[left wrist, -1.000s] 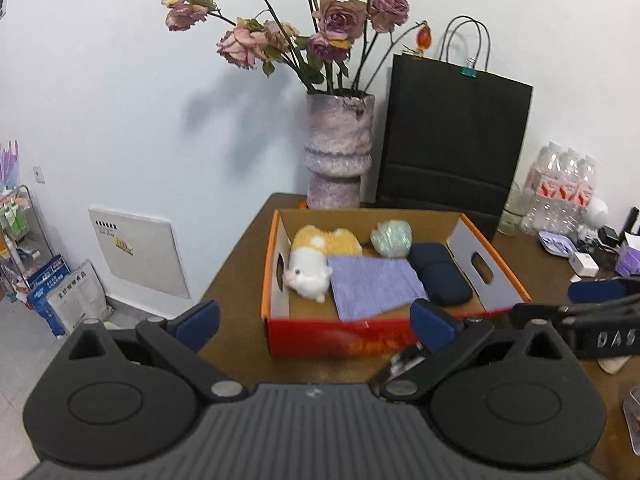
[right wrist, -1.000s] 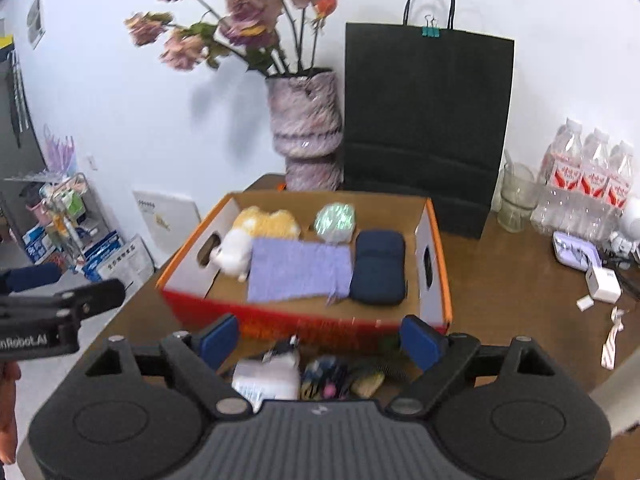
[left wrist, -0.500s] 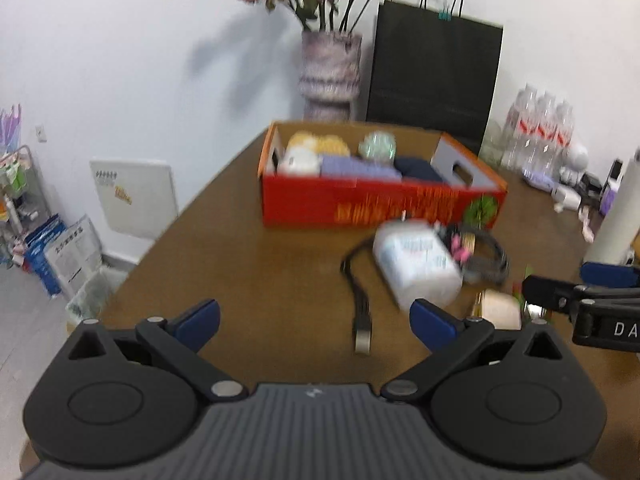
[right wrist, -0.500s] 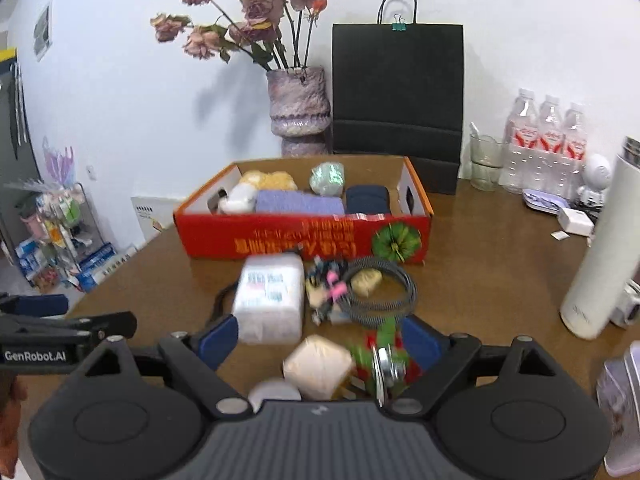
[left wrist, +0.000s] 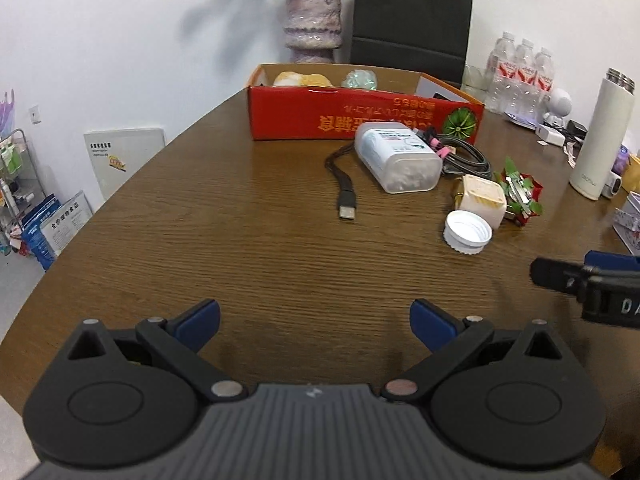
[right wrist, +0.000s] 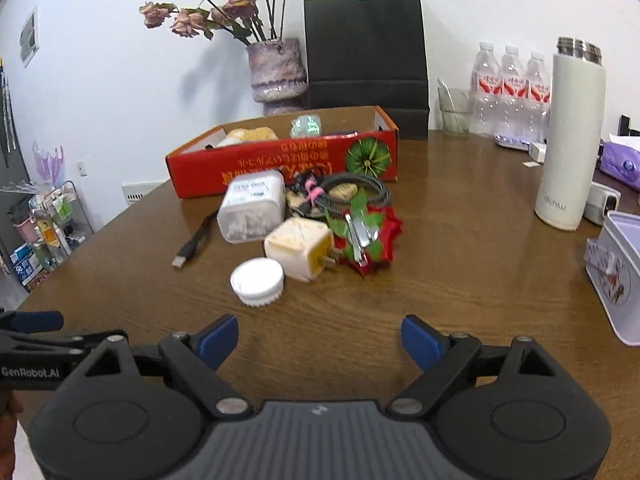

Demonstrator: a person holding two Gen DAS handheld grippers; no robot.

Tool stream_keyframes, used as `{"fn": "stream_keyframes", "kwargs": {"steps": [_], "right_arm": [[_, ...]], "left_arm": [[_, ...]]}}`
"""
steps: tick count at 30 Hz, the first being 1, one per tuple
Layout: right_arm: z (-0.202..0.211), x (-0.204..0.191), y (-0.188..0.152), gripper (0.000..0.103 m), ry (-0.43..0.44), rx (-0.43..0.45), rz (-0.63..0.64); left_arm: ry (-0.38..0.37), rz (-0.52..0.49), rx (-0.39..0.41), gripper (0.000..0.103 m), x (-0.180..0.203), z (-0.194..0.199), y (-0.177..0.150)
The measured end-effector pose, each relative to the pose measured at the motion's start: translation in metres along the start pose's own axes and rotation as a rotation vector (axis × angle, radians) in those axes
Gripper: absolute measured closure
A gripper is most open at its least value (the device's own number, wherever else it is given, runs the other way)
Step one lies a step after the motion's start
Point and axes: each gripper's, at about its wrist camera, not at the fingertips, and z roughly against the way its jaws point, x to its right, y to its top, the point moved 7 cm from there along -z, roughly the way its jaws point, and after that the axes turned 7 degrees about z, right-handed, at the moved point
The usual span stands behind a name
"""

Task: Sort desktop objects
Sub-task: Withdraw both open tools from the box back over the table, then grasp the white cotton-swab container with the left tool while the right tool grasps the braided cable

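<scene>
Sorting partly done: red box (right wrist: pixel 280 168) holds several items; cotton-swab tub (right wrist: pixel 252 210), coiled cable (right wrist: pixel 356 194), charger plug (right wrist: pixel 298 248), white cap (right wrist: pixel 257 282) remain on table (right wrist: pixel 460 280); left claw (left wrist: pixel 315 322) and right claw (right wrist: pixel 320 338) wide, empty.

A brown wooden table (right wrist: pixel 460 208) carries the background things along its far edge. A mottled purple vase (right wrist: pixel 278 74) of dried roses (right wrist: pixel 224 4) stands beside a black paper bag (right wrist: pixel 366 56) with a green clip on its handle. Toward the far right corner stand three water bottles (right wrist: pixel 508 88) and an empty glass (right wrist: pixel 452 112). A tall white flask (right wrist: pixel 570 136) stands near the right edge, with a printed tin (right wrist: pixel 616 276) nearer the front
</scene>
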Motion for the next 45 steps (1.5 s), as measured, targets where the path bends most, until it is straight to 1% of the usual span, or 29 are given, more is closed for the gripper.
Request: {"fn": "stream_keyframes", "kwargs": {"steps": [5,9,11,13,15,18,21,25,27,28,30,31,32,33,35,37,39,41,42,43,45], "right_arm": [[-0.003,0.001,-0.003,0.016,0.005,-0.002,0.002],[-0.002,0.011,0.008,0.017,0.006,0.043,-0.023],[-0.003,0.018,0.015,0.020,0.006,0.071,-0.043],[-0.006,0.026,0.022,0.022,-0.003,0.089,-0.062],[-0.013,0.036,0.031,0.022,-0.018,0.096,-0.072],[-0.024,0.051,0.048,0.026,-0.040,0.107,-0.081],[-0.033,0.063,0.068,0.026,-0.042,0.133,-0.097],[-0.050,0.072,0.088,0.026,-0.032,0.143,-0.105],[-0.062,0.073,0.095,0.026,-0.012,0.134,-0.104],[-0.068,0.073,0.098,0.026,-0.006,0.129,-0.098],[-0.080,0.070,0.106,0.026,0.007,0.121,-0.075],[-0.086,0.067,0.110,0.026,0.017,0.115,-0.062],[-0.092,0.065,0.114,0.026,0.032,0.107,-0.052],[-0.099,0.061,0.118,0.026,0.048,0.100,-0.042],[-0.113,0.051,0.127,0.032,0.084,0.079,-0.005],[-0.129,0.037,0.133,0.041,0.119,0.050,0.048],[-0.149,0.024,0.134,0.045,0.133,-0.003,0.089],[-0.166,0.016,0.131,0.055,0.154,-0.049,0.096],[-0.173,0.014,0.129,0.073,0.167,-0.079,0.087],[-0.179,0.013,0.126,0.078,0.170,-0.116,0.074],[-0.183,0.013,0.122,0.081,0.162,-0.127,0.072]], "left_arm": [[-0.010,-0.004,0.001,0.000,0.008,-0.005,0.004],[-0.032,0.005,0.006,0.000,0.014,-0.012,0.012],[-0.043,-0.009,0.020,0.000,0.020,-0.016,0.020],[-0.048,-0.023,0.034,0.000,0.027,-0.021,0.033],[-0.068,-0.026,0.034,0.000,0.037,-0.031,0.050],[-0.073,-0.016,0.038,0.000,0.051,-0.051,0.079],[-0.094,-0.025,0.049,0.000,0.067,-0.073,0.104],[-0.135,-0.010,0.031,0.000,0.085,-0.102,0.121],[-0.139,-0.013,0.009,0.000,0.091,-0.119,0.124],[-0.127,-0.013,-0.007,0.002,0.092,-0.127,0.125],[-0.118,-0.009,-0.032,0.012,0.091,-0.138,0.122],[-0.125,0.003,-0.038,0.025,0.088,-0.141,0.121],[-0.132,0.020,-0.044,0.028,0.084,-0.143,0.119],[-0.151,0.039,-0.049,0.029,0.079,-0.143,0.118],[-0.163,0.055,-0.051,0.032,0.072,-0.140,0.118],[-0.157,0.065,-0.054,0.033,0.064,-0.137,0.118],[-0.157,0.071,-0.057,0.033,0.057,-0.134,0.118],[-0.147,0.064,-0.057,0.033,0.053,-0.131,0.117],[-0.140,0.060,-0.054,0.033,0.052,-0.130,0.117],[-0.141,0.065,-0.048,0.033,0.050,-0.128,0.117],[-0.149,0.075,-0.042,0.034,0.048,-0.123,0.118]]}}
